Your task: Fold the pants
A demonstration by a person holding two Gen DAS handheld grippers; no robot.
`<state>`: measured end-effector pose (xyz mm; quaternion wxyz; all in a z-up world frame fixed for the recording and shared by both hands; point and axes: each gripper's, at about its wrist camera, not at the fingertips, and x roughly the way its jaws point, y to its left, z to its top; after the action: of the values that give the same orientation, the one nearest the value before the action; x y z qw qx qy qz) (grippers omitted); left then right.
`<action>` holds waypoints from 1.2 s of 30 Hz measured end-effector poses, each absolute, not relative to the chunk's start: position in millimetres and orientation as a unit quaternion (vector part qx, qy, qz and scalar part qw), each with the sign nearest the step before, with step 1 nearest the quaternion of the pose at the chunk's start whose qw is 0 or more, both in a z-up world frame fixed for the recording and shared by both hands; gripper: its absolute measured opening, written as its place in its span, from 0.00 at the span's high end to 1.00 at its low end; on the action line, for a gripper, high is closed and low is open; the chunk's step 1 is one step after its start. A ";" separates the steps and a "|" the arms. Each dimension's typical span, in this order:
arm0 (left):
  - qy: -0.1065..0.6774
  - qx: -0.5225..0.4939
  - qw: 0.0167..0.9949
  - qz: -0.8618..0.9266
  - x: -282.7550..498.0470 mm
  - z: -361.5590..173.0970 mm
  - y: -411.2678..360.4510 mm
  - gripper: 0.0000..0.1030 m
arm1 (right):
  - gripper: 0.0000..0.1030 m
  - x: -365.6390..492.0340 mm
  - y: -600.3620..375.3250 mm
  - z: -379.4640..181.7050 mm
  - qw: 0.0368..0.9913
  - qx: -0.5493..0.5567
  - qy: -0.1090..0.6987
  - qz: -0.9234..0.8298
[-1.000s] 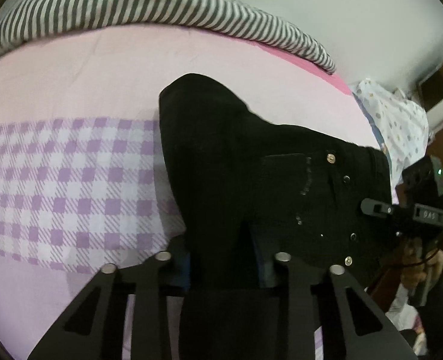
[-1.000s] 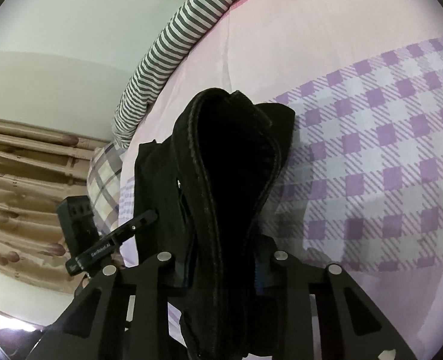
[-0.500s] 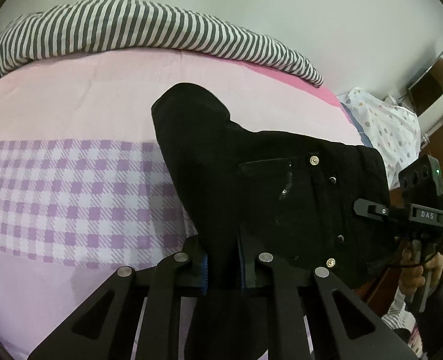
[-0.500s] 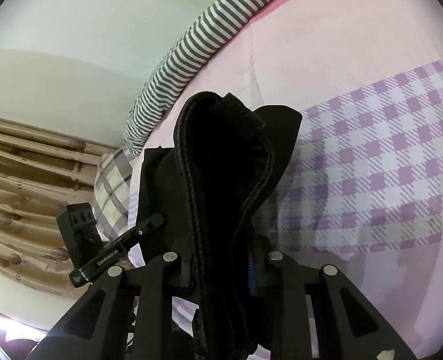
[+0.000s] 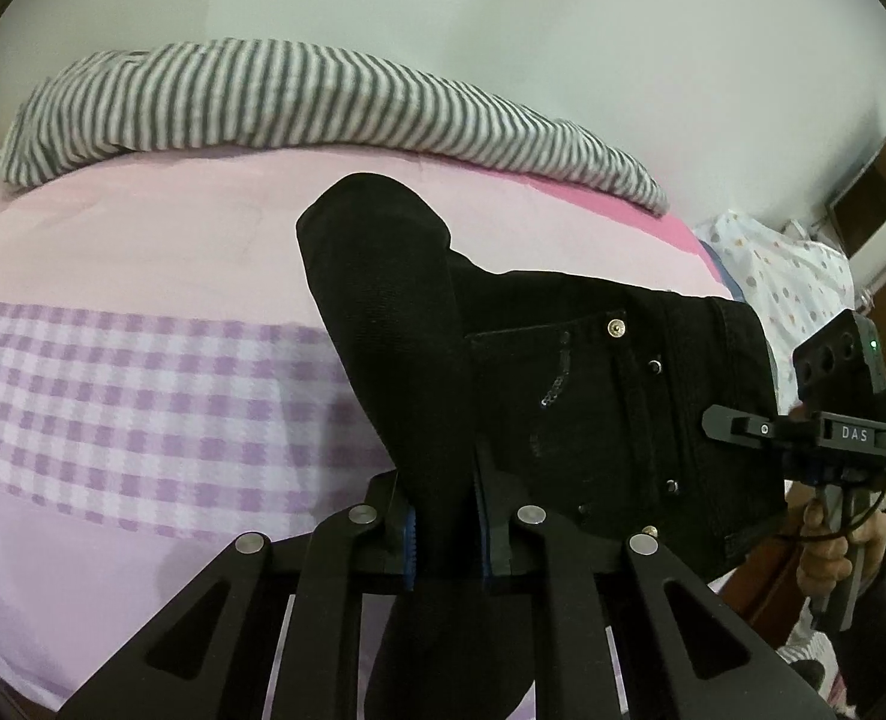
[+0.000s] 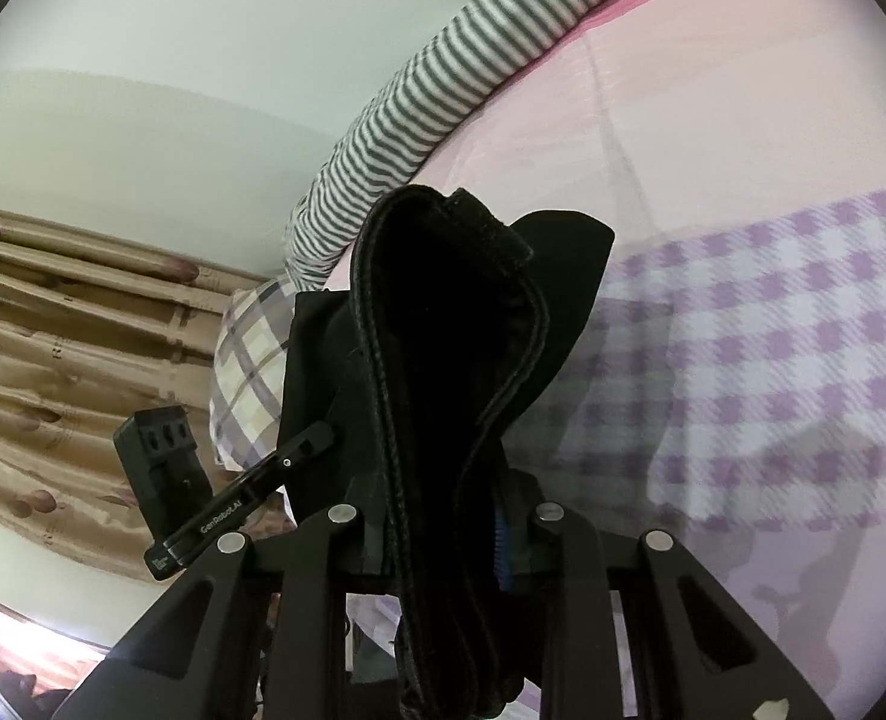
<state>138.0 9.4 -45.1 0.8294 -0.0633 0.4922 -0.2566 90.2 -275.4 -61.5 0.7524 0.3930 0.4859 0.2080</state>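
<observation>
While our left claw (image 5: 445, 531) clamps a bunched fold of the black pants (image 5: 562, 396), our right claw (image 6: 443, 531) pinches the thick stitched edge of the same pants (image 6: 443, 324), so both are clenched on cloth. Between the two claws the pants hang lifted above the bed (image 5: 113, 252), their pocket and metal studs facing the left camera. From that camera the right claw (image 5: 736, 423) shows at the pants' far right edge, gripped by a hand (image 5: 826, 546). Beneath the pants lies a pink sheet with a purple checked band (image 5: 113, 396). Beyond the pants, along the bed's far edge, rests a grey-and-white striped blanket (image 5: 299, 102). A plaid pillow (image 6: 251, 372) and tan curtains (image 6: 53, 360) sit left of the pants in the right camera.
</observation>
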 end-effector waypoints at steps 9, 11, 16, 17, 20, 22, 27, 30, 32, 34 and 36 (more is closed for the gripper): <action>0.475 -0.070 0.849 -0.221 164.9 -26.6 60.5 0.86 | 0.78 141.4 -228.3 -55.3 0.745 0.381 0.491 0.243; 0.474 -0.075 0.852 -0.211 173.7 -23.8 71.7 0.86 | 0.78 156.3 -217.2 -55.3 0.743 0.378 0.493 0.249; 0.475 -0.079 0.855 -0.193 197.9 -23.3 96.4 0.86 | 0.78 184.7 -194.6 -58.4 0.737 0.375 0.498 0.260; 0.475 -0.081 0.855 -0.190 202.3 -24.0 101.4 0.86 | 0.78 188.8 -191.7 -59.5 0.736 0.376 0.499 0.261; 0.476 -0.083 0.856 -0.181 217.7 -26.5 114.4 0.86 | 0.78 204.9 -181.9 -65.3 0.729 0.379 0.505 0.264; 0.477 -0.083 0.857 -0.175 225.9 -29.3 120.4 0.86 | 0.78 216.2 -174.9 -68.8 0.728 0.376 0.508 0.267; 0.481 -0.086 0.857 -0.162 249.3 -35.0 136.4 0.86 | 0.78 237.8 -158.4 -75.7 0.720 0.377 0.516 0.272; 0.484 -0.084 0.857 -0.154 261.8 -37.9 145.2 0.86 | 0.78 249.7 -149.1 -81.8 0.714 0.381 0.520 0.274; 0.486 -0.081 0.858 -0.148 269.9 -40.6 150.5 0.86 | 0.78 256.1 -144.2 -86.5 0.711 0.382 0.523 0.274; 0.489 -0.080 0.856 -0.146 276.4 -45.1 154.6 0.86 | 0.78 260.0 -141.5 -91.9 0.708 0.386 0.526 0.271; 0.495 -0.080 0.854 -0.142 282.5 -52.8 157.8 0.86 | 0.78 262.4 -140.1 -97.5 0.708 0.385 0.529 0.265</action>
<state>282.5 157.8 -52.8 0.8535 -0.0803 0.4949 -0.1419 262.4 -140.1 -97.5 0.7084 0.3846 0.5291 0.2653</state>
